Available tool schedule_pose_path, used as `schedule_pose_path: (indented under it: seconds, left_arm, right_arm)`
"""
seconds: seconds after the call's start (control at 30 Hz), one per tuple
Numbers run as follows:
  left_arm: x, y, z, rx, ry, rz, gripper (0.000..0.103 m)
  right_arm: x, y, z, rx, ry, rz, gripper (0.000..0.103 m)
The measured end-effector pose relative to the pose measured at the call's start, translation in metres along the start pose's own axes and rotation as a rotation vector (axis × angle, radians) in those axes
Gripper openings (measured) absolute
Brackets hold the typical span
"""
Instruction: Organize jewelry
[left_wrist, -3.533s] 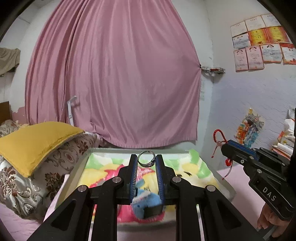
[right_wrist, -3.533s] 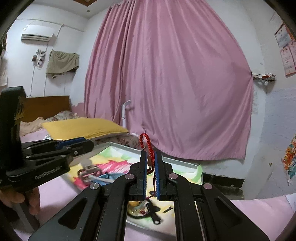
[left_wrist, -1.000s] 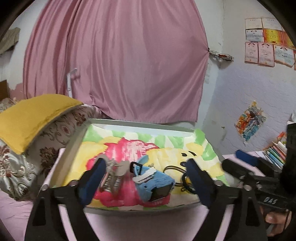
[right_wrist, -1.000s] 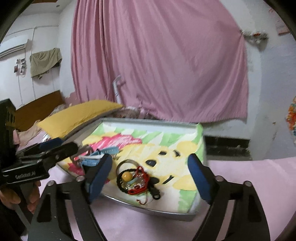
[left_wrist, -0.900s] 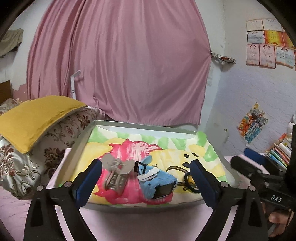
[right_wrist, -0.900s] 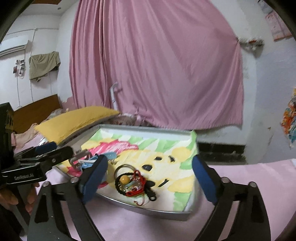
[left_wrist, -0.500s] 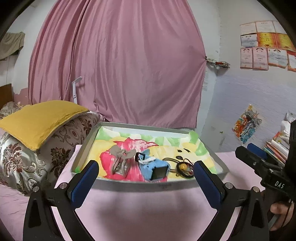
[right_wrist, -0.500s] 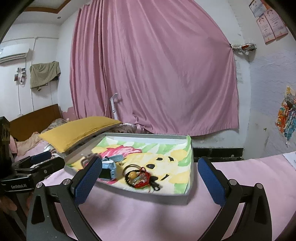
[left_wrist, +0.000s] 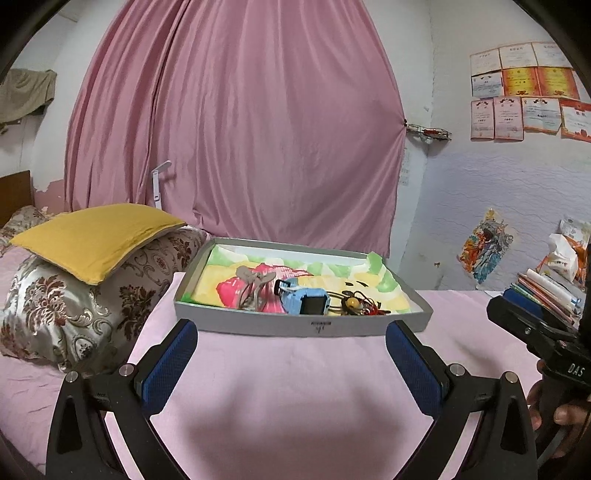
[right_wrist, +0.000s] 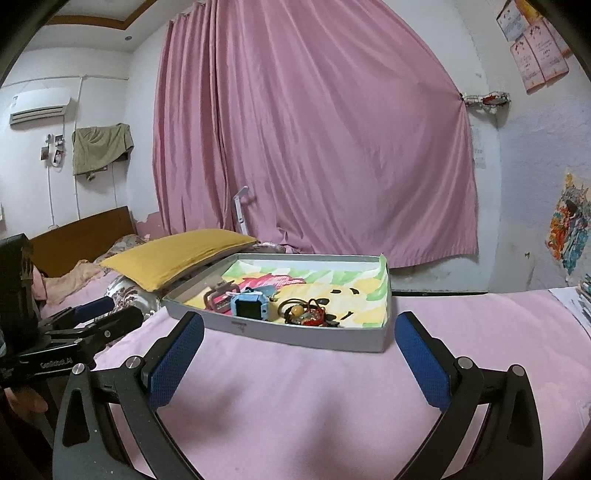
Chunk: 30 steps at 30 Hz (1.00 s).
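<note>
While both grippers hang over the pink sheet (left_wrist: 295, 387) short of the tray (left_wrist: 258, 325), nothing sits between their fingers — the left gripper (left_wrist: 291, 350) and the right gripper (right_wrist: 299, 345) each have their blue pads spread wide, having just been opening. The tray is grey, lined with a bright cartoon print, and rests on the sheet beyond both grippers. Inside it, near its front wall, the jewelry lies in a row: a grey hair clip (left_wrist: 253, 286) toward the left end, a blue watch (left_wrist: 304, 299) just beside it, and a tangle of black cord, red beads and a yellow bead (left_wrist: 354, 304) to the watch's right. Left of the tray lies a yellow pillow (left_wrist: 96, 240) on a patterned cushion (left_wrist: 74, 306) — behind the tray hangs a pink curtain (left_wrist: 236, 147).
</note>
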<state>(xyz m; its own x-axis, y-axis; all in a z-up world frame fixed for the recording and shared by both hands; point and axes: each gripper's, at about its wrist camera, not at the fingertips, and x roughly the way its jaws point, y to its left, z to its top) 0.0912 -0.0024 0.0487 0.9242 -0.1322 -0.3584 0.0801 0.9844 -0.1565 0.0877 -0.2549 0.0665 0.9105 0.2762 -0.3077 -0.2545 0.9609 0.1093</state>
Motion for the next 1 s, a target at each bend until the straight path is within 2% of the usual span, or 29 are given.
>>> schedule_pose_path:
  seconds: [0.23,0.5,0.7,1.0]
  left_arm:
    - [-0.019,0.007,-0.018,-0.027,-0.021,0.024,0.102]
    - [-0.030,0.013,-0.041,-0.067,-0.045,0.072,0.102]
    - [-0.038,0.016,-0.060,-0.080,-0.103,0.130,0.102]
    - [-0.031,0.017,-0.072,-0.080,-0.077,0.136,0.102]
  right_arm:
    - [-0.021,0.007,-0.020,-0.007,-0.035,-0.034,0.101]
    - [-0.032,0.007,-0.045,0.014,-0.059,-0.123,0.101]
    - [-0.033,0.012,-0.059,-0.003,-0.064,-0.161,0.101]
    - [-0.031,0.012,-0.067,-0.019,-0.070,-0.175,0.101]
